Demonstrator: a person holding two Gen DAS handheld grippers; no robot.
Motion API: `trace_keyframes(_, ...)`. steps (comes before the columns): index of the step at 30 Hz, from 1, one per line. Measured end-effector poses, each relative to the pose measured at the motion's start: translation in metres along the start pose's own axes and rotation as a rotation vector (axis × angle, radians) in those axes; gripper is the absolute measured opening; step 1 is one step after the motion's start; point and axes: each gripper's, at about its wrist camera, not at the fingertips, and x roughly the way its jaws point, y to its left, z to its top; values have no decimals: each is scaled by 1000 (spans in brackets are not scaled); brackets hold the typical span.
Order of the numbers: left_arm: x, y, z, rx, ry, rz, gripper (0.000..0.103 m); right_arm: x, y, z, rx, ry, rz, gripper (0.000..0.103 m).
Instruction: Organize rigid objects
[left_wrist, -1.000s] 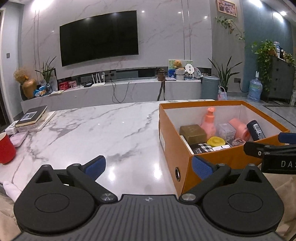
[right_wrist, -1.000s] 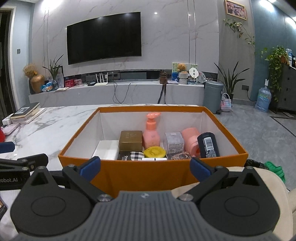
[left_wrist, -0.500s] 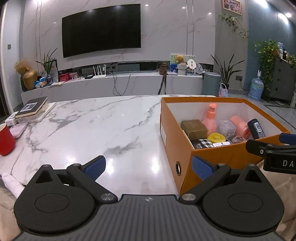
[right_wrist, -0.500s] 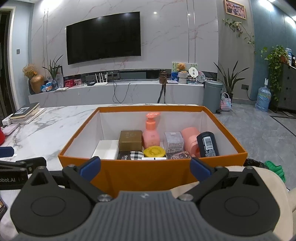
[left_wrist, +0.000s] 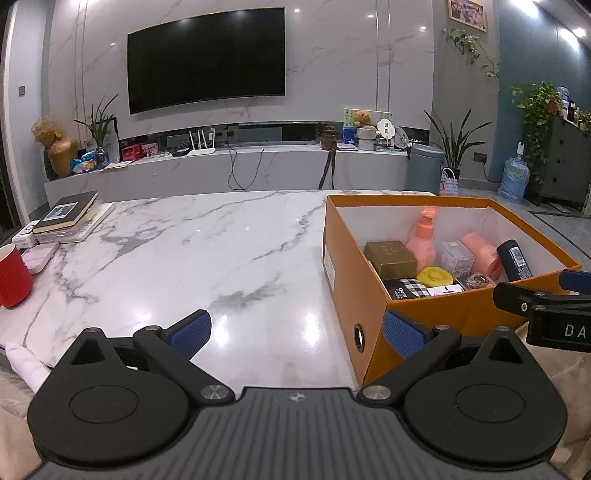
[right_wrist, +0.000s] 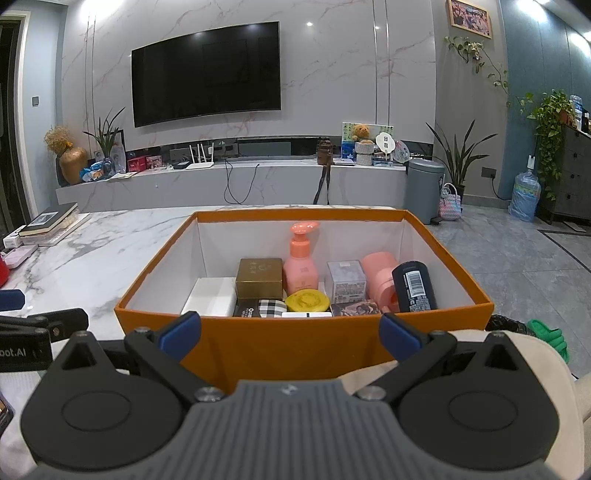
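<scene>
Orange box (right_wrist: 303, 343) sits on the worktop (left_wrist: 184, 251), directly ahead of the right claw (right_wrist: 290, 328); left claw (left_wrist: 295, 330) lies off its left corner; both spread, empty

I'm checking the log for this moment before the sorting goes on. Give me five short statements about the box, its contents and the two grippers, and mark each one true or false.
1. The orange box is open, with no lid on it. True.
2. The pink pump bottle lies flat on its side. False: it stands upright near the middle of the box.
3. The left gripper holds the gold box. False: its jaws stand apart over the marble table with nothing between them.
4. The right gripper is open and empty, in front of the box's near wall. True.
5. The yellow round tin sits on the table beside the red cup. False: it is inside the box.
</scene>
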Motion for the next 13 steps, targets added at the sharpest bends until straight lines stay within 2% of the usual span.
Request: trace_keyframes(13,-2,0,2,-2,-4,2,103,0,0,0,1,0,1,100)
